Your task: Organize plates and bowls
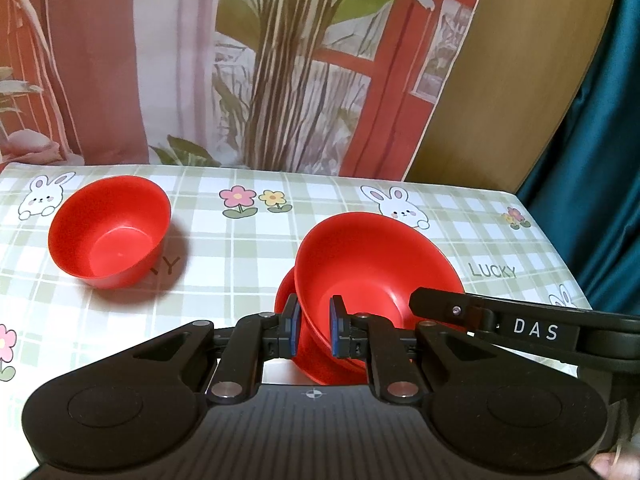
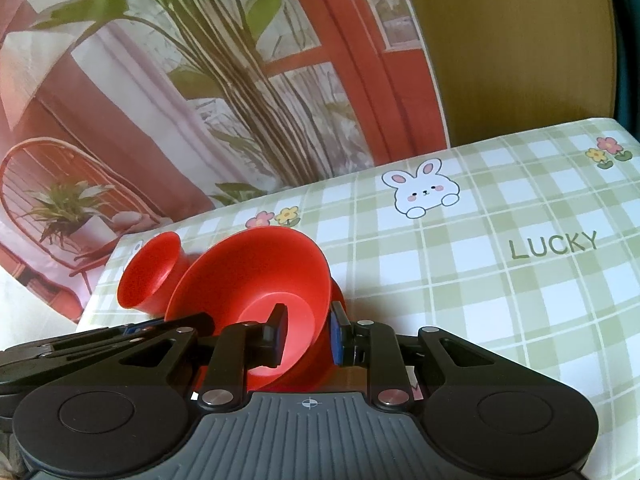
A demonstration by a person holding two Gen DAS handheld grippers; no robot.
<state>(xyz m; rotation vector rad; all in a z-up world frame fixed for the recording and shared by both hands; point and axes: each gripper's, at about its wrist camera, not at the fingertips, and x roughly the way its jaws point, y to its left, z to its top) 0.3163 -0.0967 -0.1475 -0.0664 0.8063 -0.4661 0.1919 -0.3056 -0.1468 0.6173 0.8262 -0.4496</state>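
Note:
A red flared bowl (image 1: 372, 256) sits nested on a second red dish (image 1: 316, 360) near the table's front. My left gripper (image 1: 315, 320) straddles the near left rim of this stack, one pad outside and one inside. My right gripper (image 2: 307, 332) straddles the bowl's (image 2: 256, 272) right rim, one pad inside and one outside; its arm shows in the left wrist view (image 1: 500, 320). Both grippers look shut on the rim. A separate deep red bowl (image 1: 108, 232) stands upright to the left, also in the right wrist view (image 2: 148, 272).
The table carries a green checked cloth with rabbits and flowers (image 1: 400, 204), with "LUCKY" printed on it (image 2: 552, 246). A printed plant backdrop (image 1: 280, 60) hangs behind the far edge. A wooden panel (image 1: 500, 80) and teal curtain (image 1: 600, 140) stand at the right.

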